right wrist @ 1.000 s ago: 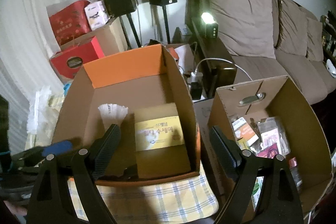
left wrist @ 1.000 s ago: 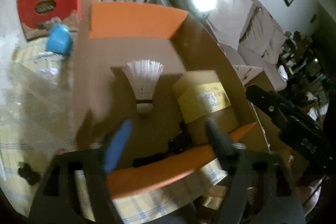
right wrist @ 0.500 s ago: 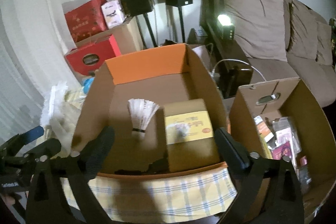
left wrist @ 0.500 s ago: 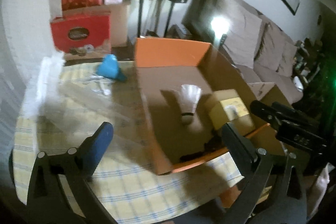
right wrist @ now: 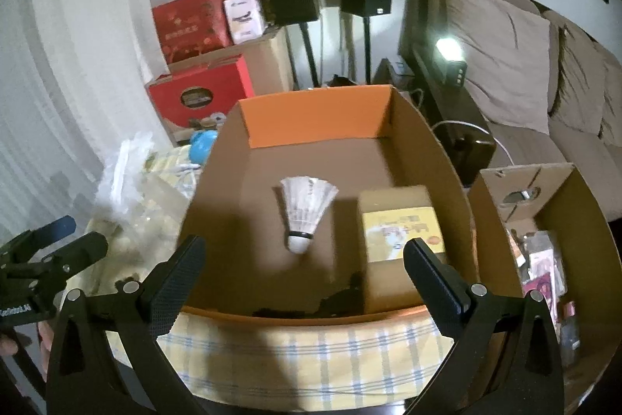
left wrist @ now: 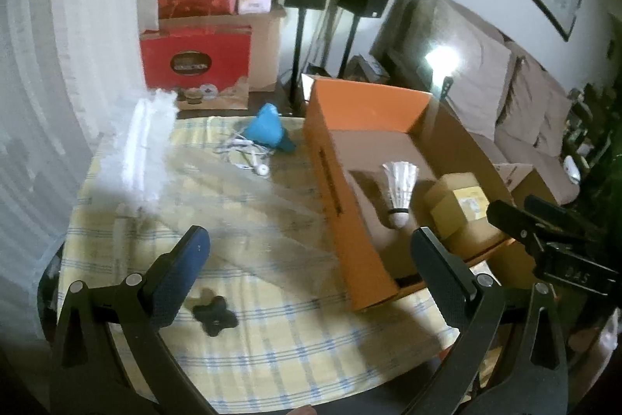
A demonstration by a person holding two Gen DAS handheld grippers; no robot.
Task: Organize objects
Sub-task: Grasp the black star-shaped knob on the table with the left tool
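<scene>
While both grippers hang over the checked tablecloth [left wrist: 272, 333], neither holds anything: the left gripper [left wrist: 311, 255] has its jaws spread wide, and the right gripper [right wrist: 303, 267] is spread just as wide.

Seen from the right wrist, the orange-lined cardboard box [right wrist: 318, 121] fills the centre. Inside it a white shuttlecock [right wrist: 305, 216] lies with its cork toward six o'clock, and just beside it, at three o'clock, sits a small yellow-labelled carton [right wrist: 400, 224]. Something dark lies along the box's near wall; I cannot tell what.

From the left wrist, a black X-shaped piece [left wrist: 214, 316] rests on the cloth at six o'clock, near the blue-padded finger [left wrist: 182, 271]. At twelve o'clock, a blue cup-like object [left wrist: 268, 127] touches tangled white earphones [left wrist: 248, 154]. Clear plastic wrapping [left wrist: 147, 150] sprawls at ten o'clock. A second cardboard box [right wrist: 544, 220] of packets stands at three o'clock in the right view.
</scene>
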